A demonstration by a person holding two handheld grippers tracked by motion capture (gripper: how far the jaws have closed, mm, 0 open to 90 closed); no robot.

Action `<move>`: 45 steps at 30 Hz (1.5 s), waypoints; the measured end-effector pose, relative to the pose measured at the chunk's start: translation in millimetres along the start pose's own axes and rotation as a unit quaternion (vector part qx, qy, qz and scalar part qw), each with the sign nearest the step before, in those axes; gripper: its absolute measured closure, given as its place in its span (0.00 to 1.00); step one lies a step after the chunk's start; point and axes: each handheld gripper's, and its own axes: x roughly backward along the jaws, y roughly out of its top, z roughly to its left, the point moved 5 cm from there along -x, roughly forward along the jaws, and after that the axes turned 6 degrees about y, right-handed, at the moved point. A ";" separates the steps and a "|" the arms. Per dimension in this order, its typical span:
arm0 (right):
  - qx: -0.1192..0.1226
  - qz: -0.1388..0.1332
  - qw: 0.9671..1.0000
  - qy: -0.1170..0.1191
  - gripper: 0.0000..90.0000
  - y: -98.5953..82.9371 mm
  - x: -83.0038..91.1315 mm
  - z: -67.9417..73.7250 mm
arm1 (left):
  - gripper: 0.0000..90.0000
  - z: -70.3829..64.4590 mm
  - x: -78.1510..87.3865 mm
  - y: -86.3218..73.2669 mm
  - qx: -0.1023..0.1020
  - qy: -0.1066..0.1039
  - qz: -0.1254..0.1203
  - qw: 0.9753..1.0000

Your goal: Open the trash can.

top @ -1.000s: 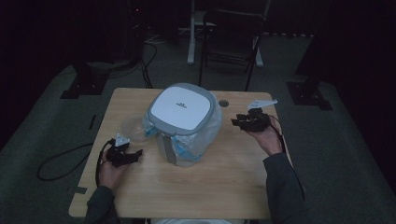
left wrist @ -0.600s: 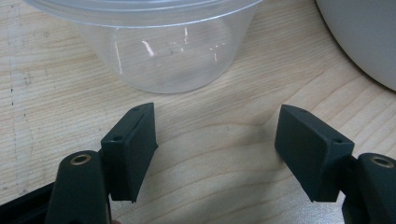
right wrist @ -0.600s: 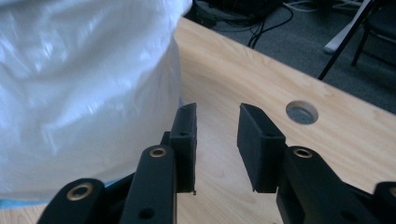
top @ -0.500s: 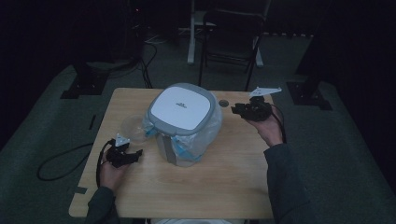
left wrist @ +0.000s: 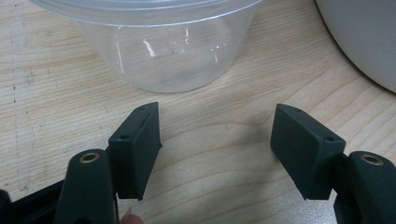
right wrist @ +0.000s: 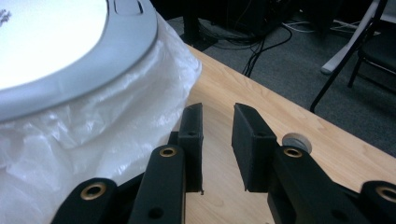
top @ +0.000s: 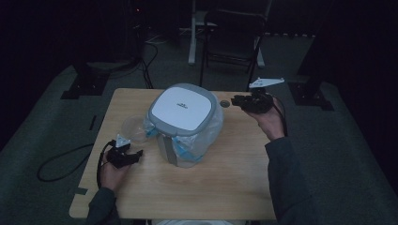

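The left gripper (left wrist: 217,154), fingers spread wide and empty, faces the clear plastic cup (left wrist: 163,46); a clumsy push could slide it off-line. The right gripper (right wrist: 217,144), fingers narrowly parted and empty, could snag the bin liner (right wrist: 116,126) beside it.

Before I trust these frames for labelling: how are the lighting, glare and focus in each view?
High view: dim, the room nearly black, only the table and the bin lid readable. Left gripper view: bright, with small glints on the clear plastic tub, and the left tongs sharp. Right gripper view: the lid blown out white, the bin liner soft.
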 end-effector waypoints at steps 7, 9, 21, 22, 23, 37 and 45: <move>0.007 -0.004 1.000 0.003 0.83 12.5 -1.4 3.6 | 0.34 -1.5 -0.5 0.1 -0.002 -0.002 0.001 1.000; 0.008 -0.007 1.000 0.005 0.83 16.5 -2.0 5.3 | 0.32 -1.9 -0.5 0.0 -0.004 -0.002 0.002 1.000; 0.020 -0.011 1.000 0.018 0.97 35.2 -7.5 14.5 | 0.29 -3.5 -0.1 -0.4 -0.005 -0.005 0.004 1.000; 0.022 -0.010 1.000 0.019 0.98 36.2 -8.7 15.3 | 0.29 -3.6 -0.1 -0.4 -0.005 -0.005 0.004 1.000; 0.023 -0.009 0.999 0.020 1.00 37.0 -10.0 16.4 | 0.29 -3.6 -0.1 -0.5 -0.005 -0.005 0.004 1.000; 0.032 -0.004 0.999 0.032 1.00 50.0 -29.3 25.7 | 0.24 -4.9 -0.4 -0.8 -0.008 -0.006 0.007 1.000; 0.030 -0.002 0.999 0.043 1.00 60.0 -43.0 30.5 | 0.19 -4.4 -1.0 -1.0 -0.005 0.001 0.011 1.000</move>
